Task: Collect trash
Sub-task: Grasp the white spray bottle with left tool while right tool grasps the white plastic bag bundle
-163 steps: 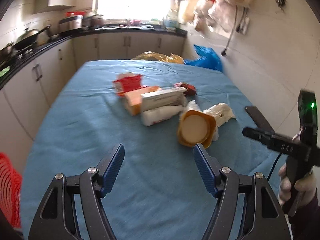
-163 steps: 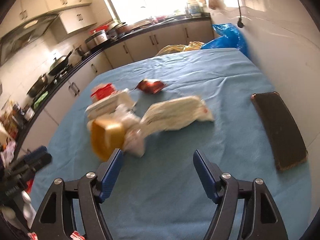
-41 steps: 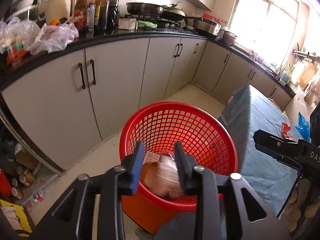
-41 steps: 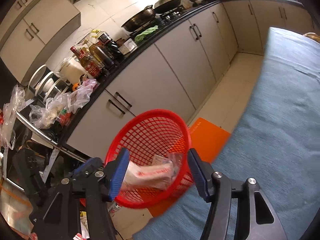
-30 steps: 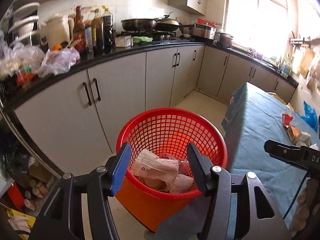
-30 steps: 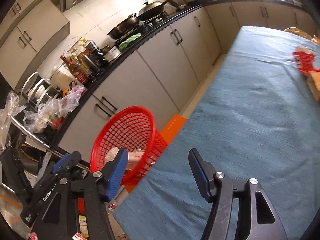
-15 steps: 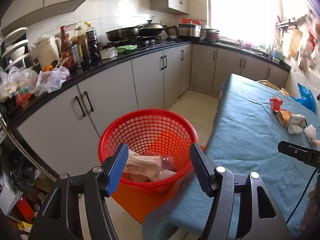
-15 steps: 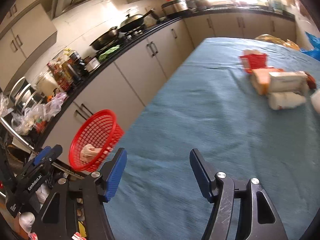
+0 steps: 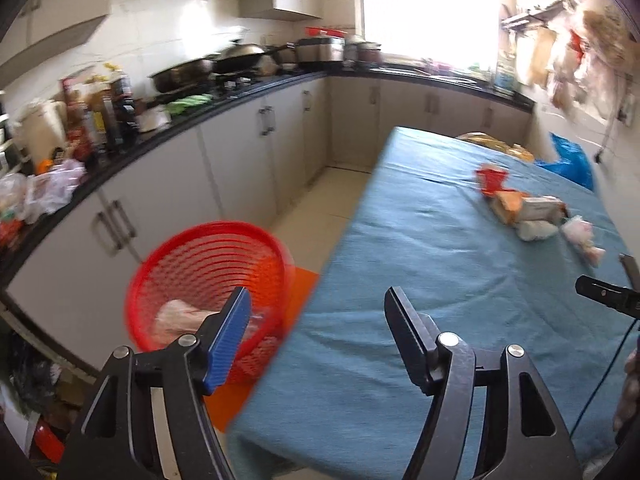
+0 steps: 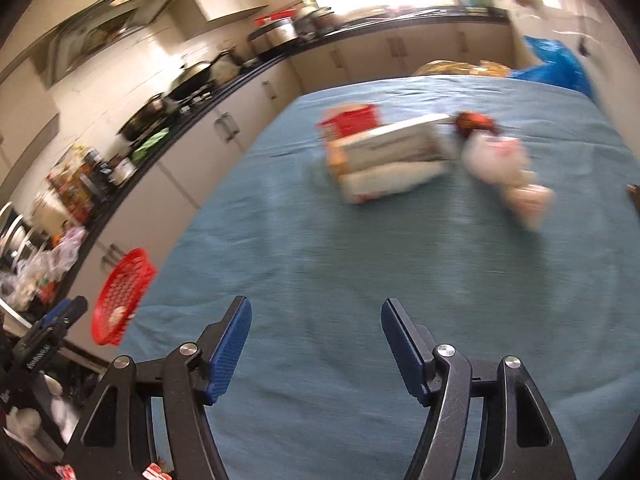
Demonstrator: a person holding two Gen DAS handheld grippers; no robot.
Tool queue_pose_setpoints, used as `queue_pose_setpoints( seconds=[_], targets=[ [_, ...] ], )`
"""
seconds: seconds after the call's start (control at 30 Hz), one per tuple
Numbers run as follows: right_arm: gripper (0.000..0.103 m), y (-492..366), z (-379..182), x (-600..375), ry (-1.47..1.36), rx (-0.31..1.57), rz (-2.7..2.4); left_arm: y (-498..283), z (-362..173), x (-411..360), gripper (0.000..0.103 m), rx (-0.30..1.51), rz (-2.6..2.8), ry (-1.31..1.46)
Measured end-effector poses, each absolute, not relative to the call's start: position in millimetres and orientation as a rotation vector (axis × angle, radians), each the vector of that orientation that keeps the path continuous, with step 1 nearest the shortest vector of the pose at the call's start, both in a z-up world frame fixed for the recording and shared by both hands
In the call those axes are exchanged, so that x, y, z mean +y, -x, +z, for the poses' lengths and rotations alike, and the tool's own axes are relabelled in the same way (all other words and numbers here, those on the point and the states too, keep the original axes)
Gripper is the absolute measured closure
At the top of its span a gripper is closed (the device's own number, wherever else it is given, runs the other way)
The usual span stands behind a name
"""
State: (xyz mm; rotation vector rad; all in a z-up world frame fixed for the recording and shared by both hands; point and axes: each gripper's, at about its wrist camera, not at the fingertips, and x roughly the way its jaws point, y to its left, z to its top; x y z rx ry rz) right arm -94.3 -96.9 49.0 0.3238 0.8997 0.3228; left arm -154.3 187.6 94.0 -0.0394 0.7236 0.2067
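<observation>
Nearest the cameras, the left gripper (image 9: 316, 336) and the right gripper (image 10: 316, 340) both hang released over the near edge of the table (image 10: 320, 260), which is covered in a blue cloth. Each pair of jaws has just been opening wider, and nothing lies between them.

Beside the table's left edge, on the floor, stands the red basket (image 9: 208, 256), with pale wrappers (image 9: 180, 316) already in its bottom.

The remaining trash sits well apart from both grippers, toward the far right of the table. There a white carton (image 10: 392, 144) rests against an orange packet (image 10: 336, 160) and a red box (image 10: 352, 120), with a white roll (image 10: 392, 184) just in front. A crumpled pale wrapper (image 10: 504, 168) lies to the right, and a small dark red wrapper (image 10: 474, 122) sits behind it.

The step in hand appears to be the reach back for more trash. It would go best if each gripper takes a separate piece: the right suits the crumpled wrapper, the left the roll at the pile's front. The jaws should straddle the short side of a piece and close before lifting. The frames are blurred, so finer detail cannot be told.
</observation>
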Motion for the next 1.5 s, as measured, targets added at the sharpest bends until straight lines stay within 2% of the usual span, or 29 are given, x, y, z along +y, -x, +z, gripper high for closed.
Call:
queue_pose_setpoints(
  seconds=[0.23, 0.43, 1.0, 1.2, 1.23, 1.3, 1.37, 1.4, 1.43, 1.5],
  targets=[
    [0.029, 90, 36, -174, -0.405, 0.901, 0.176, 115, 89, 134, 0.034, 0.769, 0.042, 0.019],
    [0.026, 65, 37, -204, -0.36, 0.884, 0.109, 75, 88, 84, 0.034, 0.759, -0.085, -0.018],
    [0.025, -21, 20, -202, -0.267, 0.881, 0.132, -49, 35, -48, 0.034, 0.82, -0.438, -0.249],
    [0.047, -27, 14, -200, -0.264, 0.892, 0.162, -70, 19, -74, 0.034, 0.851, -0.503, -0.331],
    [0.055, -27, 12, -199, -0.268, 0.897, 0.168, -73, 16, -75, 0.034, 0.864, -0.511, -0.33],
    [0.058, -27, 11, -200, -0.279, 0.897, 0.177, -77, 9, -77, 0.034, 0.896, -0.521, -0.327],
    [0.06, -23, 12, -201, -0.291, 0.896, 0.187, -79, 4, -78, 0.049, 0.922, -0.515, -0.317],
    [0.061, -21, 12, -202, -0.297, 0.896, 0.191, -79, 4, -77, 0.065, 0.923, -0.515, -0.3],
    [0.061, -18, 13, -203, -0.303, 0.898, 0.193, -77, 5, -73, 0.074, 0.939, -0.509, -0.275],
    [0.061, -13, 14, -205, -0.316, 0.906, 0.197, -71, 8, -69, 0.074, 0.978, -0.524, -0.216]
  ],
)
